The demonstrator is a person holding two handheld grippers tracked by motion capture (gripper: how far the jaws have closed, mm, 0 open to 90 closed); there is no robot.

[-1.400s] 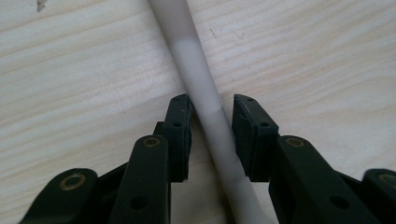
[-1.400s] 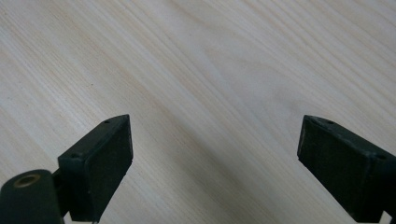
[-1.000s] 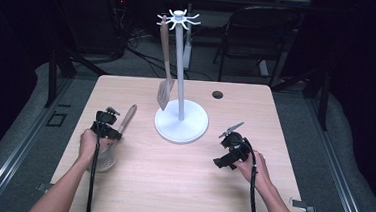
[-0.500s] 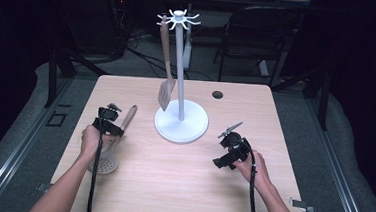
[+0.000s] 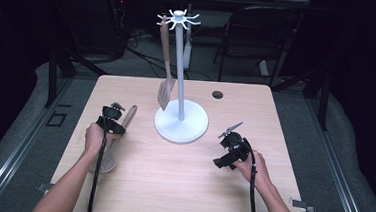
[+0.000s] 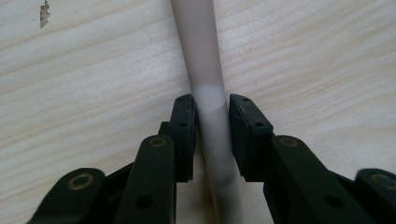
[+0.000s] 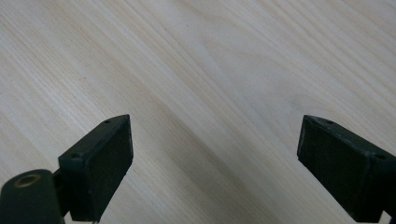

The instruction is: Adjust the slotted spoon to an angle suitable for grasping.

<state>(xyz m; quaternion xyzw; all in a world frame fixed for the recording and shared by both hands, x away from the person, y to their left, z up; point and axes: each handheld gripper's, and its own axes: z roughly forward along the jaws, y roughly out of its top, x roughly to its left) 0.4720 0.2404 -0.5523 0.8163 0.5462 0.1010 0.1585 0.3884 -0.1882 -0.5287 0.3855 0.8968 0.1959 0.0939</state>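
One wooden slotted turner (image 5: 166, 79) already hangs on the white hook stand (image 5: 180, 119); the left gripper (image 6: 211, 119) has just closed on a wooden slotted spoon's handle (image 6: 205, 93) still on the table (image 5: 181, 175), while the right gripper (image 7: 212, 154) rests wide open.

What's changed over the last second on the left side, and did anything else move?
The left gripper has just been closing on the slotted spoon's handle; its pads now sit against the handle, which lies on the table. The hand barely shifted. The right gripper stayed open and in place, the spatula hangs on the white rack.
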